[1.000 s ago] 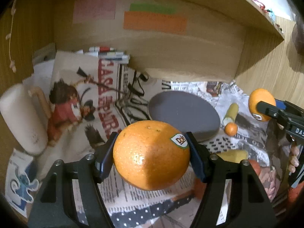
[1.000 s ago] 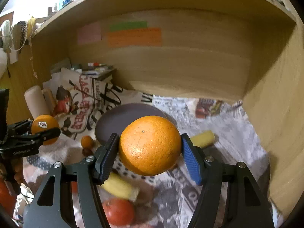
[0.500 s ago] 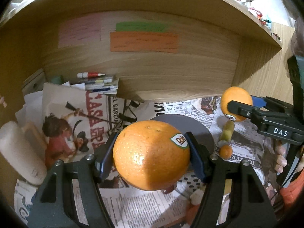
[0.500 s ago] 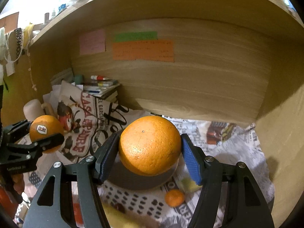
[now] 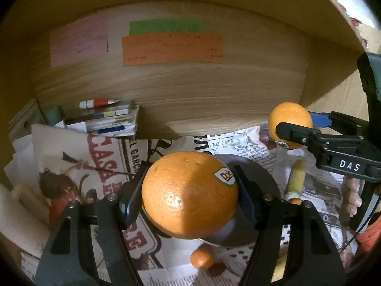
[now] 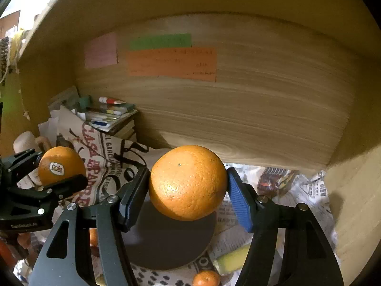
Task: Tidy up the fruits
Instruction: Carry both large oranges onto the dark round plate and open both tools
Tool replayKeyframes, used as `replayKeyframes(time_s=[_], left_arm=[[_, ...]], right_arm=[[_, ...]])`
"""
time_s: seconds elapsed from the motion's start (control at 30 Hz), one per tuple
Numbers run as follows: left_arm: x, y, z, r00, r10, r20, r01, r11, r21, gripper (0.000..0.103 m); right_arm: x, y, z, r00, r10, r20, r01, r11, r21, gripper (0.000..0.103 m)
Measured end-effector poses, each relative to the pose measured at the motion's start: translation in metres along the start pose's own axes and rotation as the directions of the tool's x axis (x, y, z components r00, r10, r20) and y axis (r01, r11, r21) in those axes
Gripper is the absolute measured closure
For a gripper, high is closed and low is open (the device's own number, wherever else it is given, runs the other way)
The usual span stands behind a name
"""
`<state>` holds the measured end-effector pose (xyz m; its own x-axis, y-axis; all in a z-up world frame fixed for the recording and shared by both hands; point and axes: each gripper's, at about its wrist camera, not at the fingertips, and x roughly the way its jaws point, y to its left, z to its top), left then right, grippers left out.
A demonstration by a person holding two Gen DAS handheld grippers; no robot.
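My left gripper (image 5: 188, 195) is shut on a large orange with a Dole sticker (image 5: 188, 195), held in the air above a dark grey plate (image 5: 259, 178). My right gripper (image 6: 188, 183) is shut on a second orange (image 6: 188, 183), above the same plate (image 6: 166, 240). Each gripper shows in the other's view: the right one with its orange (image 5: 289, 119) at right, the left one with its orange (image 6: 60, 165) at left. A small mandarin (image 5: 201, 258) and a yellow banana piece (image 5: 295, 178) lie on the newspaper by the plate.
A wooden shelf wall (image 5: 202, 95) with pink, green and orange notes stands behind. A stack of books with a marker (image 5: 104, 119) is at back left, beside a printed tote bag (image 5: 78, 166). Another mandarin (image 6: 206, 277) and a banana piece (image 6: 234, 258) lie near the front.
Both grippers have risen and moved forward toward the shelf wall with their oranges held. The plate and loose fruit have slid lower in both views.
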<state>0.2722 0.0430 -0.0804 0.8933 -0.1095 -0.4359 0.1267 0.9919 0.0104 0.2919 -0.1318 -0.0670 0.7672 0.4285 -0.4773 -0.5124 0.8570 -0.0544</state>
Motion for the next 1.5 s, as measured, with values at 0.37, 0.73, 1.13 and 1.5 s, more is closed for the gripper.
replayKeyframes(time_s=[0.37, 0.73, 1.13, 1.5], left_arm=[[0.049, 0.006, 0.006, 0.995, -0.011, -0.102, 0.010, 1.000, -0.005, 0.034], [0.095, 0.011, -0.004, 0.976, -0.049, -0.210, 0.046, 0.999, -0.020, 0.034], [0.127, 0.002, -0.021, 0.951, -0.089, -0.296, 0.096, 0.995, 0.008, 0.034], [0.111, 0.001, -0.014, 0.969, -0.086, -0.230, 0.092, 0.996, 0.016, 0.011]], right_arm=[[0.037, -0.011, 0.001, 0.997, 0.010, -0.072, -0.010, 1.000, 0.001, 0.041], [0.086, -0.016, -0.017, 0.973, 0.017, -0.232, -0.019, 1.000, -0.006, 0.041], [0.119, -0.024, -0.037, 0.917, 0.084, -0.391, -0.073, 0.996, 0.043, 0.040], [0.079, -0.028, -0.022, 0.958, 0.046, -0.284, -0.043, 0.999, 0.015, 0.021]])
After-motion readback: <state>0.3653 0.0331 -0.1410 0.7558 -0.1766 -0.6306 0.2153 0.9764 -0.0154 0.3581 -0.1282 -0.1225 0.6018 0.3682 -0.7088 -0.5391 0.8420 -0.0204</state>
